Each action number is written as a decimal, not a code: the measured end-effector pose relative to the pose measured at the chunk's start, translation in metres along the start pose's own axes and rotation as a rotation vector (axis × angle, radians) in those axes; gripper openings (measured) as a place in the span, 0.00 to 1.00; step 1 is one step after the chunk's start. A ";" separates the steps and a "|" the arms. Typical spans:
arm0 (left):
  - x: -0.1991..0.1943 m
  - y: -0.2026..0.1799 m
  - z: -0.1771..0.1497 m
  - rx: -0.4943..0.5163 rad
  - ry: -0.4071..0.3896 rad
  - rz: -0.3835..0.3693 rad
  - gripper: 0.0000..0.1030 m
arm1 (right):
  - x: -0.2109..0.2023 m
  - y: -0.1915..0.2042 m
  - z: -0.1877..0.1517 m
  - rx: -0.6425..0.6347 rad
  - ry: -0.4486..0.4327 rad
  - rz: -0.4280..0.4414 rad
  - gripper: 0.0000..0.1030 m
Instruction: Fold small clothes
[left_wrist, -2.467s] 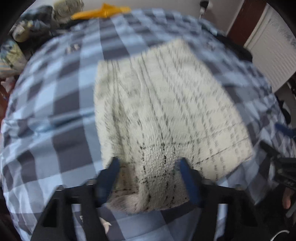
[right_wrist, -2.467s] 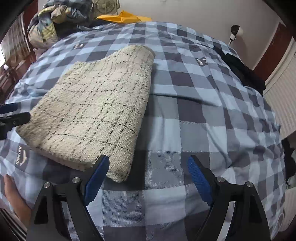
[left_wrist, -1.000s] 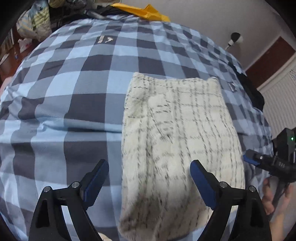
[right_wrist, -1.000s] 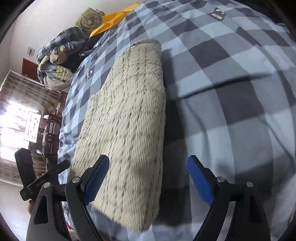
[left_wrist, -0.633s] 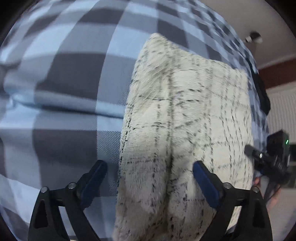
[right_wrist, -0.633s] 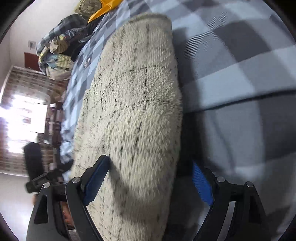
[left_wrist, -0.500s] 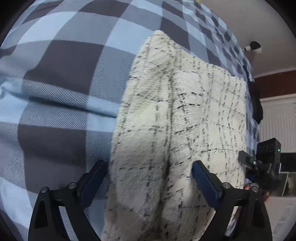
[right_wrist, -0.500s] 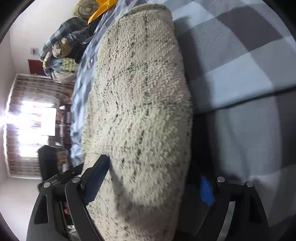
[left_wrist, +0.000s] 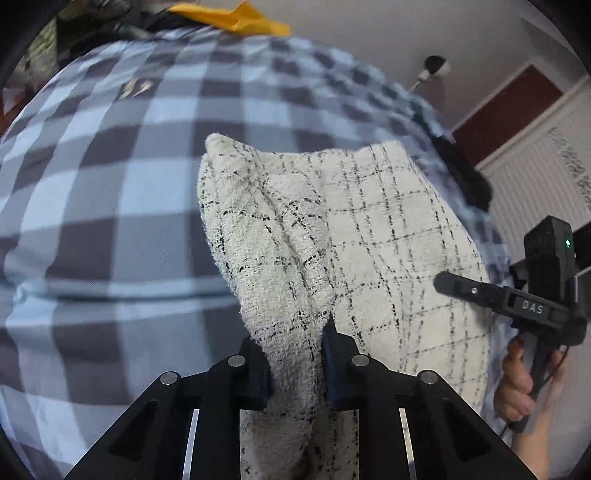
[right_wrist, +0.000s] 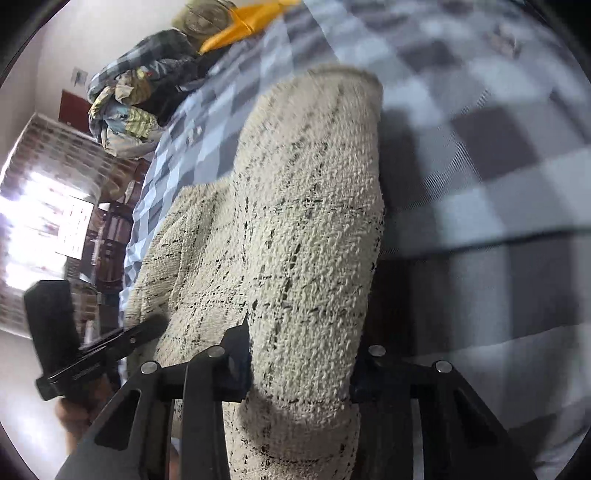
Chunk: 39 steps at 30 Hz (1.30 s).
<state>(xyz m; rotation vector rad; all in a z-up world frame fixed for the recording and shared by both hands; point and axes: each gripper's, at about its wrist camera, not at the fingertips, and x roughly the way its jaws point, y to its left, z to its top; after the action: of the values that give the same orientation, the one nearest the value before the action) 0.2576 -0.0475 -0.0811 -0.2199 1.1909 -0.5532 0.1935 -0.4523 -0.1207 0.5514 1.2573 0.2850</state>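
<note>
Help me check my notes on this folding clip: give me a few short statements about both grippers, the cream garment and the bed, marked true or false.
1. The left gripper is shut on the cream garment. True.
2. The right gripper hangs open, holding nothing. False: it also clamps the garment.
3. The garment lies on a checked bedcover. True.
4. The garment is plain red. False: cream with thin dark lines.
</note>
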 end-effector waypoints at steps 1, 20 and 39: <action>0.002 -0.008 0.004 0.008 -0.005 -0.024 0.20 | -0.012 -0.006 0.004 0.010 -0.015 0.002 0.30; 0.058 -0.087 0.008 0.163 0.043 0.071 0.29 | -0.061 -0.196 -0.003 0.538 -0.071 -0.021 0.44; -0.146 -0.119 -0.147 0.442 -0.448 0.392 1.00 | -0.181 0.049 -0.147 -0.229 -0.205 -0.749 0.88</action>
<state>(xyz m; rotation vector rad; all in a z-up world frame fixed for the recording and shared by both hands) 0.0495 -0.0549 0.0366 0.2549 0.6293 -0.3809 0.0045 -0.4659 0.0239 -0.1048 1.1286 -0.2514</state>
